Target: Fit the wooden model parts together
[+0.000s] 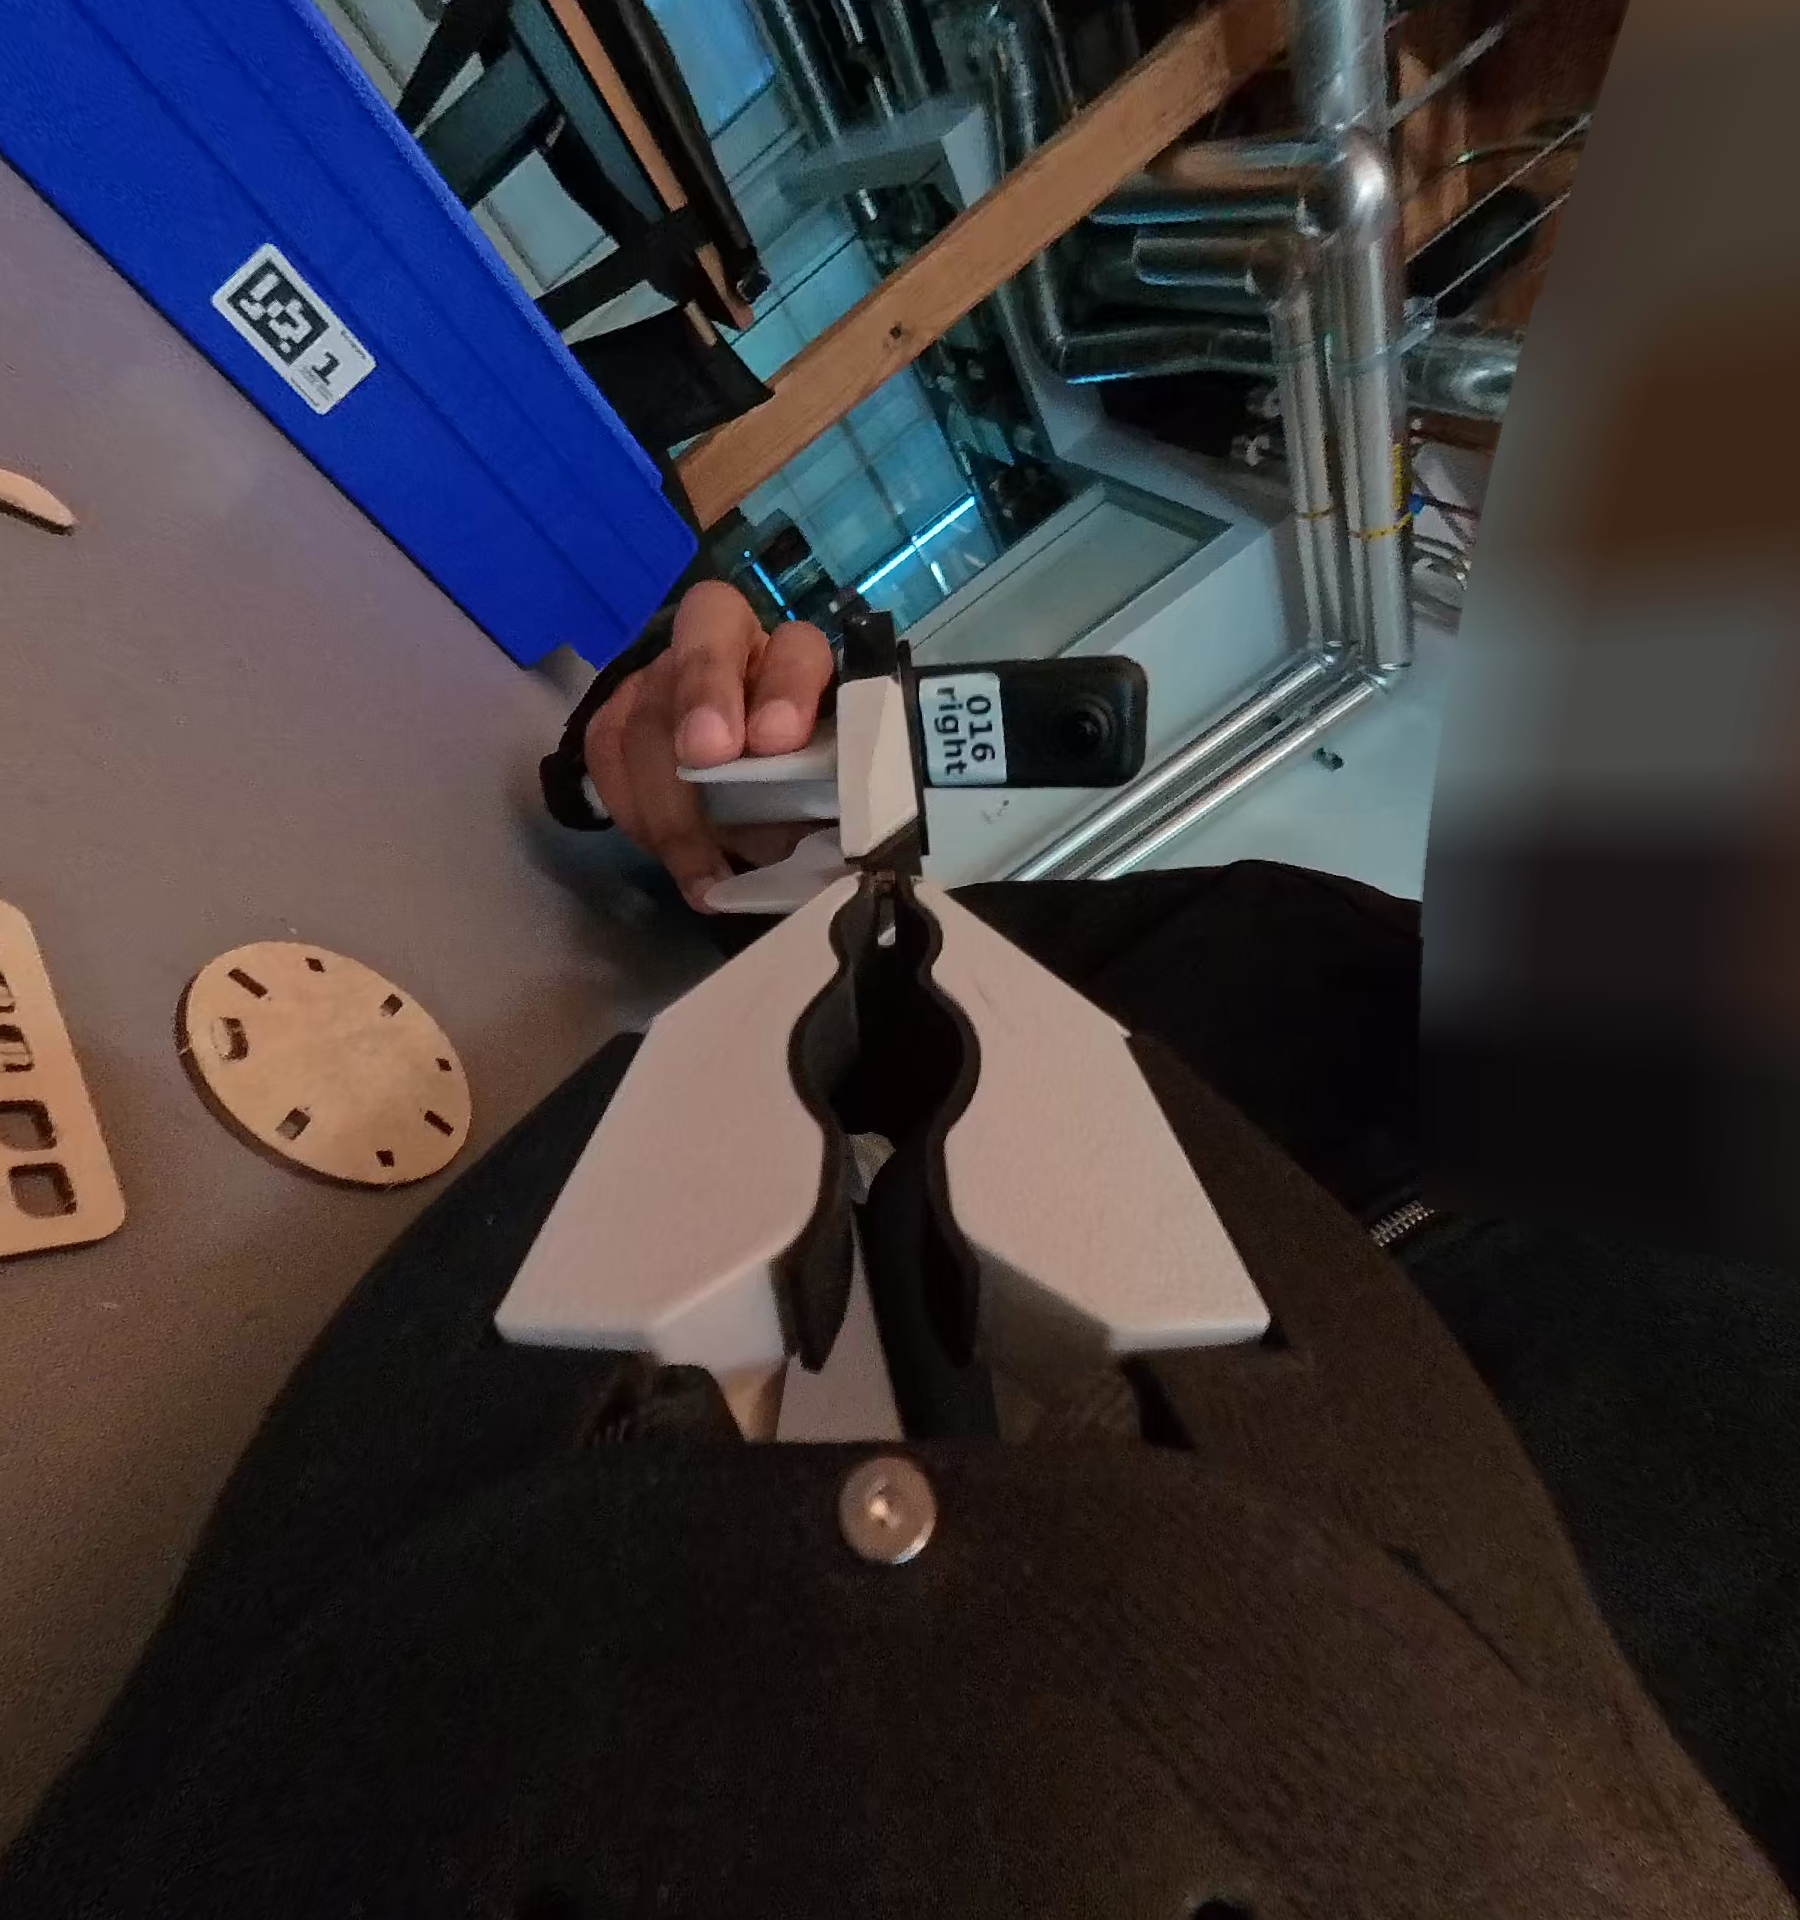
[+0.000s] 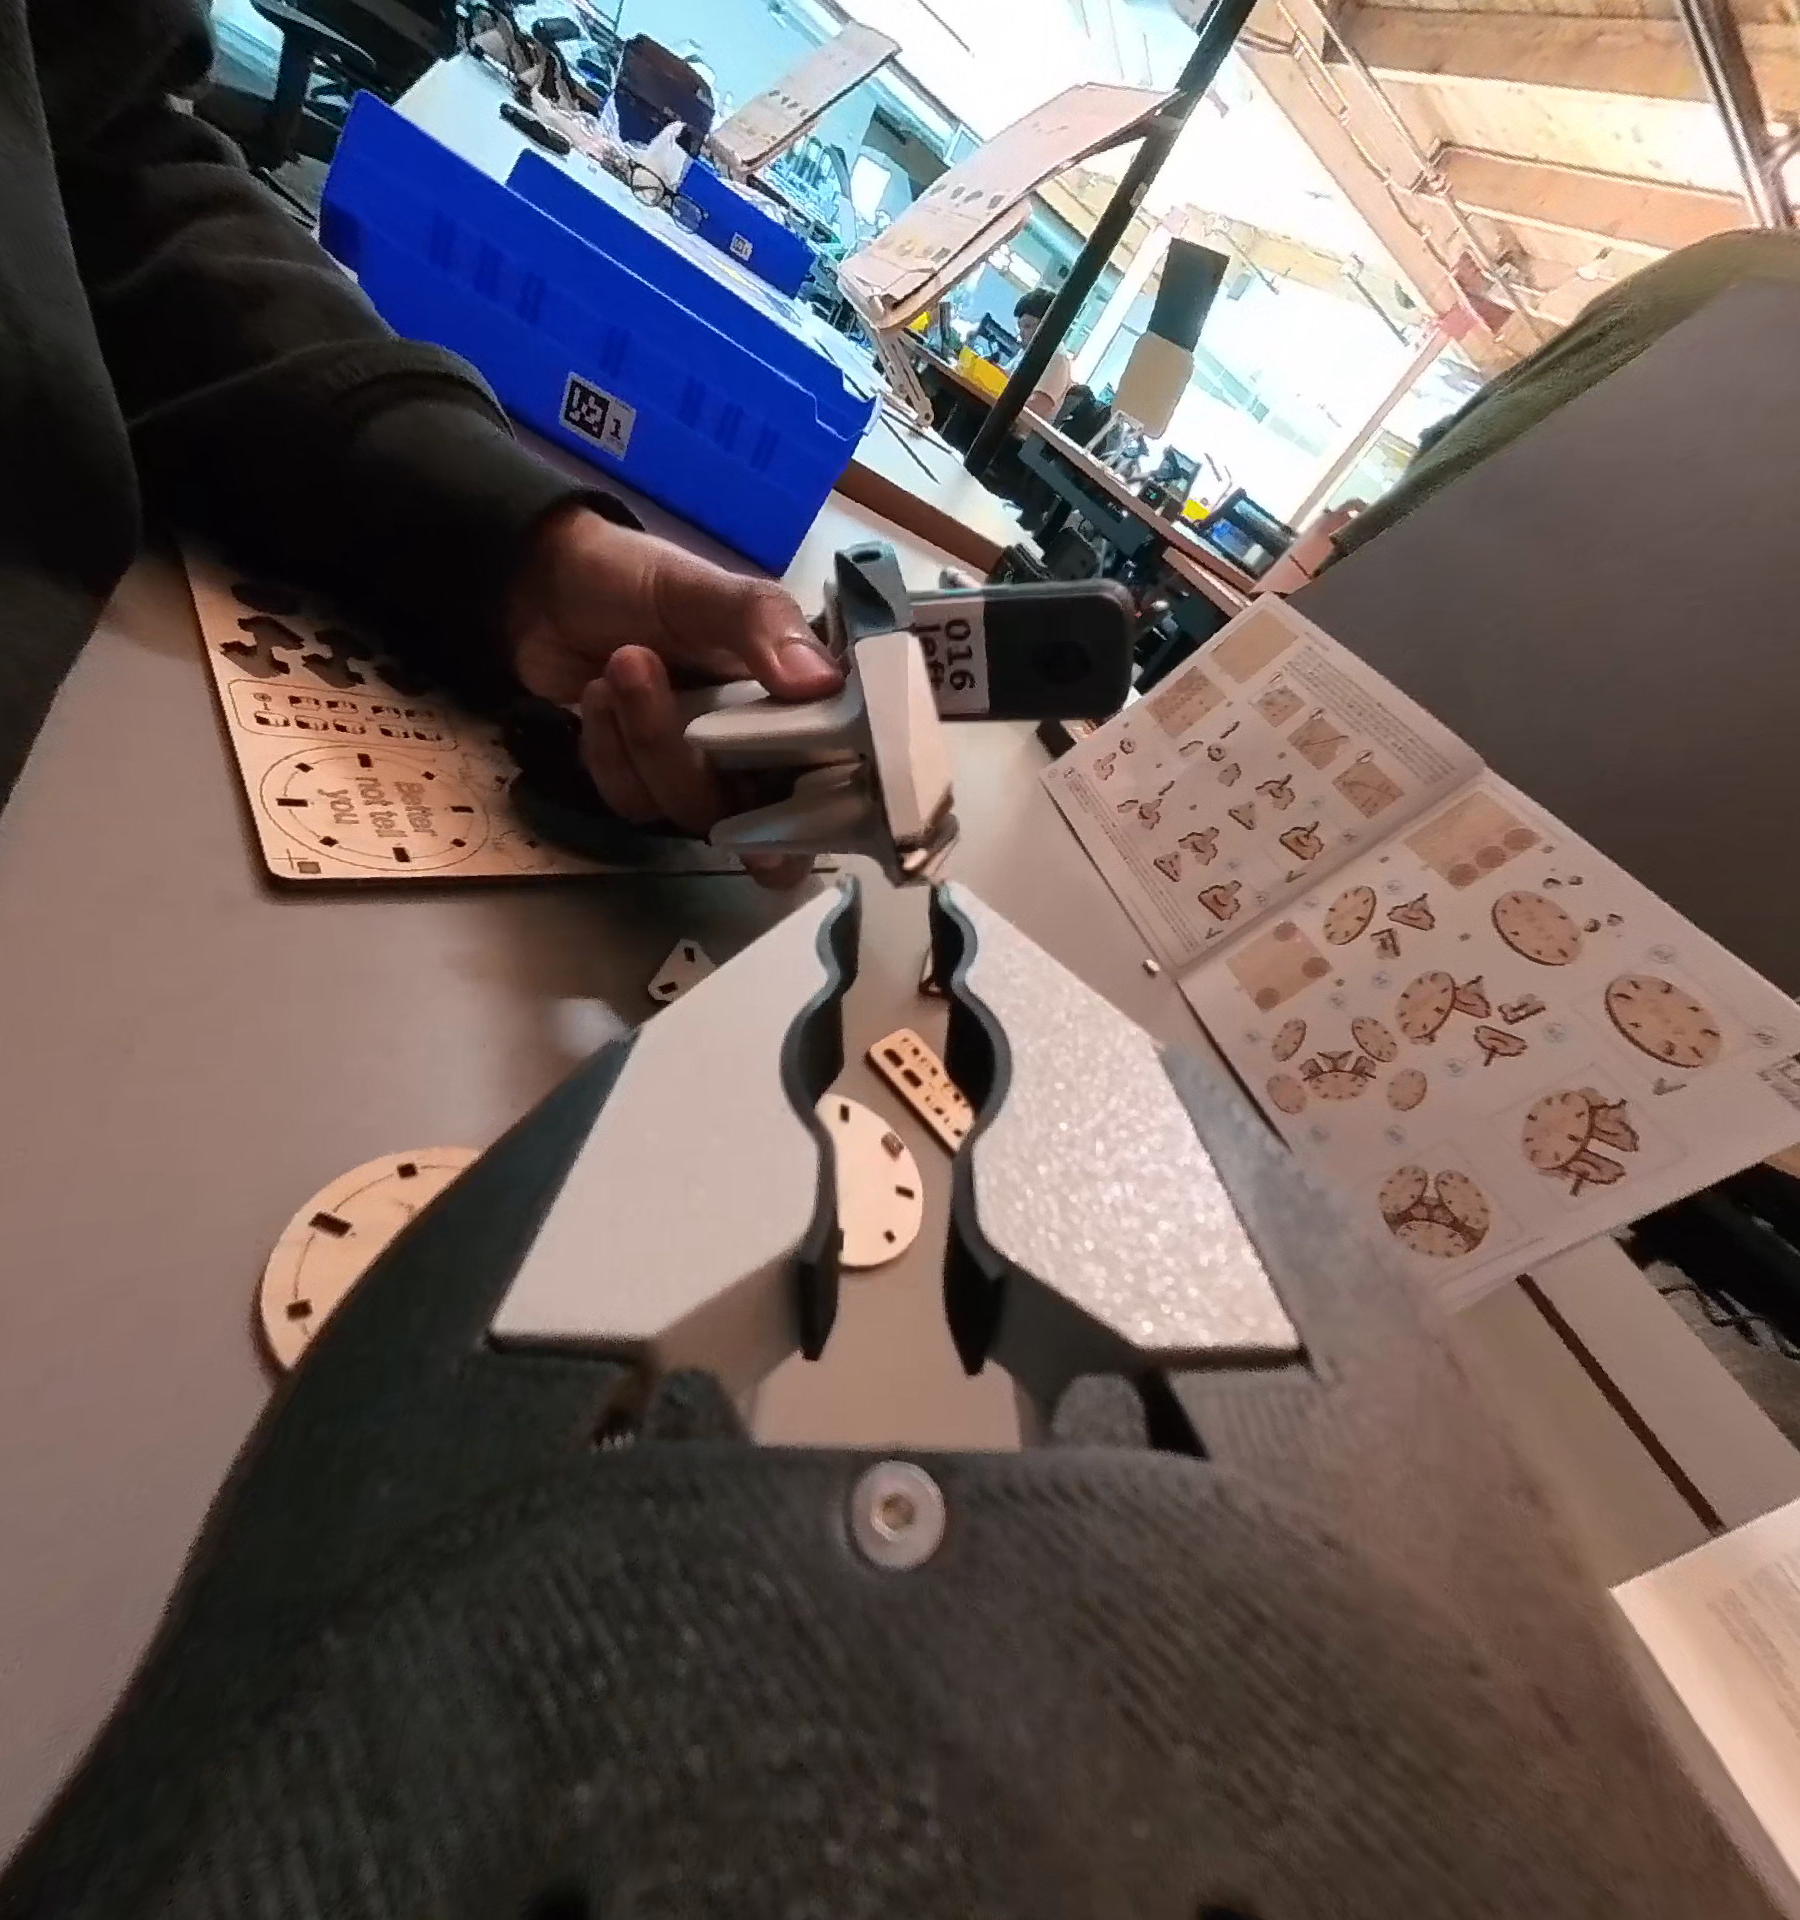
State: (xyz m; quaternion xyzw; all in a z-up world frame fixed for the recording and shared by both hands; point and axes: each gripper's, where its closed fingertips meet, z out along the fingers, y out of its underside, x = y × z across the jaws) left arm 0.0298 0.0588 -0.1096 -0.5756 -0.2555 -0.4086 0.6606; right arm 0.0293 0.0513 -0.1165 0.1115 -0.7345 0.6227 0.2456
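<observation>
Grey table (image 2: 148, 1039) in cluttered workshop

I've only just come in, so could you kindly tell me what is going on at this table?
A person holds a hand-held claw in each hand above a grey table, tips nearly meeting. The left claw is shut, apparently pinching a tiny piece at its tip. The right claw stands slightly open, nothing pressed between its pads. Around lie wooden discs, a laser-cut plywood sheet, an open instruction booklet and a blue bin.

Blue bin (image 2: 605, 312), tan wooden disc (image 1: 324, 1060)
</observation>
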